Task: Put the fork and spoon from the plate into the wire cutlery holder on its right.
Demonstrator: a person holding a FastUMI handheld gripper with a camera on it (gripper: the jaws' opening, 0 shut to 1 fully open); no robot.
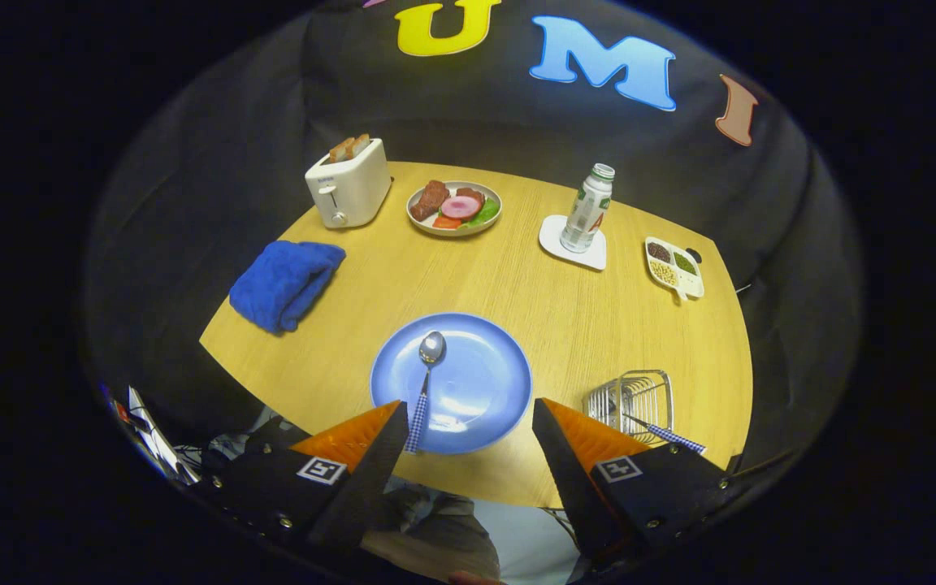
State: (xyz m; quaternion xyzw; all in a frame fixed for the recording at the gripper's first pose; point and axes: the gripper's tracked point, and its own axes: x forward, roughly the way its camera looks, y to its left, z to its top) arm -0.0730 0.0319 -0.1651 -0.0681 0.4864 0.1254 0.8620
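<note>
Wooden table [565, 325]: fork [663, 433] already in wire holder [630, 398], lower right.
Gripper [468, 422] wide open, empty; next, probably, grasp spoon [426, 382] on plate [484, 382].

Spoon [427, 382] on plate [484, 382], fork [663, 433] seemingly in holder [634, 398]

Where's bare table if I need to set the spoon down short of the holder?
Gripper is open over the plate. Bare wood lies between plate and holder, and across the middle between plate, food dish and coaster. It is tighter between towel and toaster, and around the snack tray.
</note>
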